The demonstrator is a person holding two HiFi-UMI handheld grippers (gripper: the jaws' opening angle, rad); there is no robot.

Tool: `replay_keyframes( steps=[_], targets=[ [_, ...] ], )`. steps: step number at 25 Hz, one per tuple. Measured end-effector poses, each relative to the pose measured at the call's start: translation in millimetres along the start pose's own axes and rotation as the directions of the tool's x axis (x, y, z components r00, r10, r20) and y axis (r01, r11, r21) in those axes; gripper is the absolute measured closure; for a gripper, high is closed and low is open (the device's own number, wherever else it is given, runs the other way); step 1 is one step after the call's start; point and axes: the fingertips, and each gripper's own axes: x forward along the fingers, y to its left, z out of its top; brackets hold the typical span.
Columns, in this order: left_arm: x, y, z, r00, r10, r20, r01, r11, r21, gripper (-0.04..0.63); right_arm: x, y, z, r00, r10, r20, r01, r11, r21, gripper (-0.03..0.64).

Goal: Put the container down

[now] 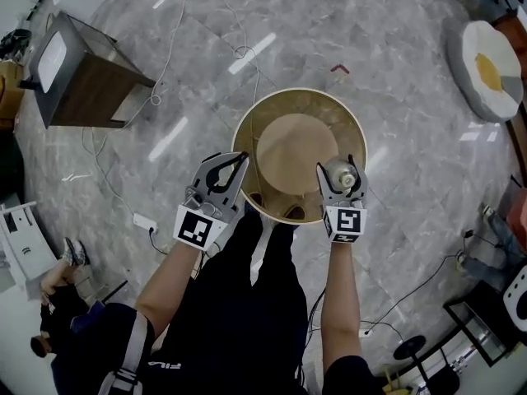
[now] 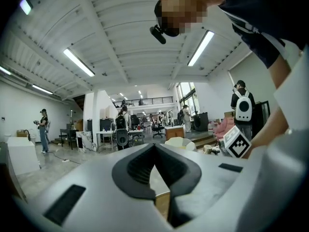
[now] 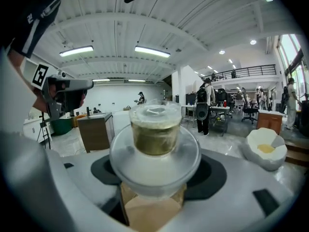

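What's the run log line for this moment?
left hand-held gripper: shut | right hand-held gripper: shut on clear round plastic container | above large round tan bowl

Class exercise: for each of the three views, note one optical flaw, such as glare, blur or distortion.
Head view: the fisheye lens bends the room at the edges, and ceiling lights glare in streaks on the polished floor. Left gripper view: dark round vignette, and the near left claw is soft. Right gripper view: the close container is soft, and the ceiling beams curve.
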Motion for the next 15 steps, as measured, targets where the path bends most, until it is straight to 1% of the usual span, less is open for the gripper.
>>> replay_keyframes(
  steps=[4, 6, 8, 11, 15],
  targets=[
    [3, 5, -47, 0.998, 0.0, -0.059, -0.002, 0.999, -0.034, 0.571, 30, 2, -60, 0.998, 0.018, -0.065, -0.019, 1.0, -0.008, 0.262],
    [4, 9, -66, 0.998, 0.009, -0.067, -0.012, 0.999, -0.04, 0.571, 46, 2, -88, 0.995, 0.033, -0.096, -0.034, 0.999, -0.013, 0.262],
    [7, 11, -85, 0.997, 0.002, -0.074, -0.004, 0.999, -0.031, 0.571, 60, -1, -114, 0.992, 0.043, -0.119, -0.046, 0.999, -0.025, 0.262],
    [10, 14, -121, 0.996, 0.003, -0.094, -0.005, 1.0, -0.026, 0.571, 86, -10, -147, 0.991, 0.046, -0.126, -0.053, 0.997, -0.057, 0.262],
    [12, 20, -167, 0.992, 0.046, -0.118, -0.05, 0.998, -0.033, 0.571, 120, -15, -200, 0.99, 0.058, -0.131, -0.066, 0.996, -0.058, 0.262]
  ],
)
